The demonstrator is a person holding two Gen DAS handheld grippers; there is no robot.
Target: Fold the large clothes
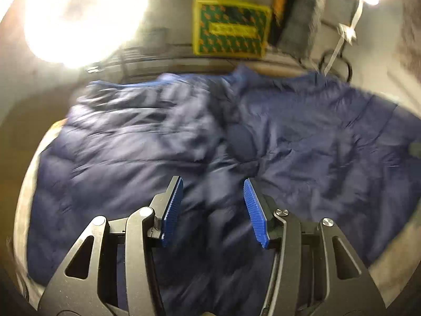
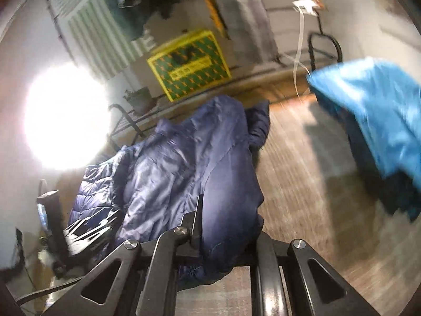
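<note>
A large navy puffer jacket (image 1: 200, 137) lies spread over the table in the left wrist view. My left gripper (image 1: 213, 184) hovers just above its near part, blue pads apart, open and empty. In the right wrist view my right gripper (image 2: 223, 210) is shut on a fold of the navy jacket (image 2: 189, 158) and holds it lifted over the wooden table (image 2: 302, 163); the cloth drapes over and hides the fingertips. Both views are blurred by motion.
A light blue garment (image 2: 373, 121) lies on the table's right side. A yellow and green box (image 1: 231, 26) stands against the far wall, also in the right wrist view (image 2: 189, 63). A bright lamp (image 2: 63, 115) glares at the left. A black metal rack (image 2: 326, 50) stands behind.
</note>
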